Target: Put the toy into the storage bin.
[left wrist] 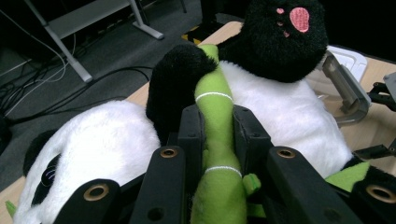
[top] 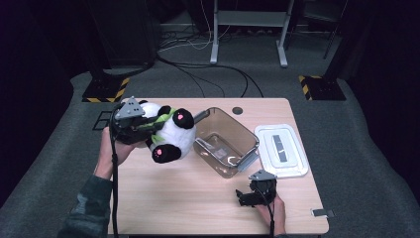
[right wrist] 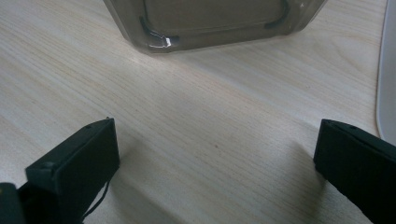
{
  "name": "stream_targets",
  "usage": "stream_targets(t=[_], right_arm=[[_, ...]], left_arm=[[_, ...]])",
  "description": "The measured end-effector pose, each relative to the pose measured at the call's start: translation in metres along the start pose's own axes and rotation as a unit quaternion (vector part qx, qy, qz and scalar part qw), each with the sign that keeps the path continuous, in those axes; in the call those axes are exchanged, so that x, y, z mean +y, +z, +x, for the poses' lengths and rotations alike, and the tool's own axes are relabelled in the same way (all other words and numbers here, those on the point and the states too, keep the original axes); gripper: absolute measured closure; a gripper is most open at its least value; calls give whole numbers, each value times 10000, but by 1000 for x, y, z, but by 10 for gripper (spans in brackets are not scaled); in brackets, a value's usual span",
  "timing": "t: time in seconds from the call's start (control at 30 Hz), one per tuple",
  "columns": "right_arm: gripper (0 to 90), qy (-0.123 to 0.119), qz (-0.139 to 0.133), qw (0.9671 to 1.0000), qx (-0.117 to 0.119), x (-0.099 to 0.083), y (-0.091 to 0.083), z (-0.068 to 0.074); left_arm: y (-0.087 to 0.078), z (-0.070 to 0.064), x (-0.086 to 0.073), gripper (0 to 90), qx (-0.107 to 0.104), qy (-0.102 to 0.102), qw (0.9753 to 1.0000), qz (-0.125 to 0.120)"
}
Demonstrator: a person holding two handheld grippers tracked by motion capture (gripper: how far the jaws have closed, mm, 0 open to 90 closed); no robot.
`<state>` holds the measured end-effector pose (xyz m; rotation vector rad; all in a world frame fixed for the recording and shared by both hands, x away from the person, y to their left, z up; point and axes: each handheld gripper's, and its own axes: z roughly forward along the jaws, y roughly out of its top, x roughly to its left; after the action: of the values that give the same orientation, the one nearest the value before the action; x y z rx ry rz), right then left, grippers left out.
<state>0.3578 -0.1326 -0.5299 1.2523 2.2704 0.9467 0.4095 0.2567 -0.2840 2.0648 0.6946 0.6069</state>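
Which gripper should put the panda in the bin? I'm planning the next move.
Left. The left gripper has its jaws shut on the panda's green bamboo, right beside the open bin. The right gripper lies open on the table, holding nothing.

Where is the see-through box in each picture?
High view: the clear box sits mid-table, right of the plush panda held by the left claw.
Left gripper view: its latch and rim peek past the panda at the right edge.
Right gripper view: its base lies at the top, ahead of the open right claw.
Shared landmark: the white lid.
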Motion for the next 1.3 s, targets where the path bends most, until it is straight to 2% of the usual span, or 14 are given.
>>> stream_targets(t=[0.53,0.87,1.0,1.07,1.1,1.3], right_arm=[[0,3,-1,10000,-1,0,0,0],[0,59,-14,10000,-15,0,0,1],[0,53,-16,10000,-14,0,0,0],[0,86,7,10000,-12,0,0,1],[0,44,-23,10000,-18,0,0,0],[0,45,-22,10000,-17,0,1,0]], left_arm=[[32,-2,37,754,-258,294,9992,-21],[51,-5,51,753,-348,499,9981,1],[61,-7,57,753,-419,551,9976,24],[68,-8,61,753,-472,661,9967,30],[70,-9,62,753,-488,630,9968,36],[83,-11,68,753,-599,740,9954,39]])
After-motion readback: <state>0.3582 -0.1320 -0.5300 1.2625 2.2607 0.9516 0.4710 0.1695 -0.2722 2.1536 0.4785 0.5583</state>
